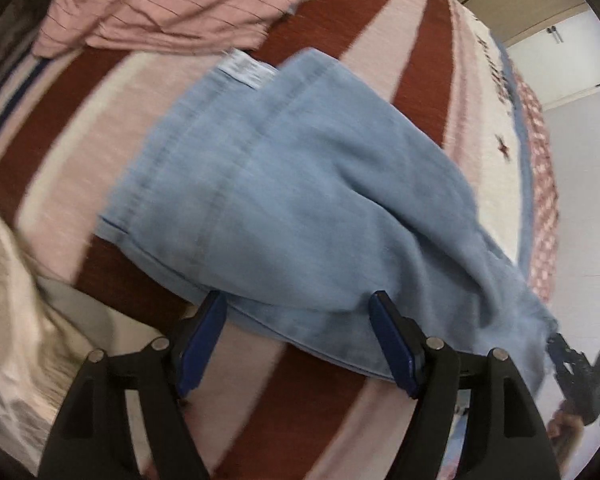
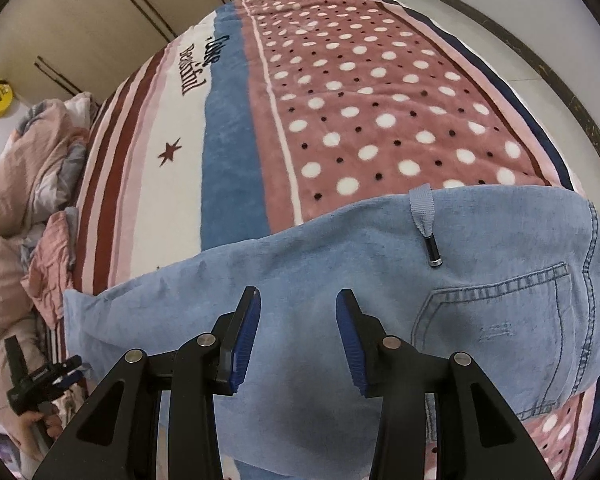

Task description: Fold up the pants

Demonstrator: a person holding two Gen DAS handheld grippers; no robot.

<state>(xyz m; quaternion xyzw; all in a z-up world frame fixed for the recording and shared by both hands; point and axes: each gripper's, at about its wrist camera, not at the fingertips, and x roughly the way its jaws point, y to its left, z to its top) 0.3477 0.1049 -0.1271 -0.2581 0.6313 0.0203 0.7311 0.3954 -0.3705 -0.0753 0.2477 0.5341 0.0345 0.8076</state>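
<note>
Light blue denim pants [image 1: 300, 200] lie on the bed, legs doubled together, the hems and a white label [image 1: 244, 68] at the far end in the left wrist view. My left gripper [image 1: 300, 300] is open at the near edge of the legs, holding nothing. In the right wrist view the pants [image 2: 340, 272] stretch across the frame, back pocket [image 2: 500, 312] and drawstring [image 2: 426, 220] at the right. My right gripper [image 2: 298, 300] is open above the seat area, empty. The left gripper also shows in the right wrist view [image 2: 66, 370], at the leg ends.
The bed is covered by a striped and polka-dot blanket [image 2: 380, 100]. A pink striped garment [image 1: 172, 4] lies beyond the hems. Crumpled pink bedding [image 2: 28, 160] is piled at the left. Wardrobe doors [image 2: 80, 20] stand behind, with tiled floor [image 2: 500, 8] beyond the bed.
</note>
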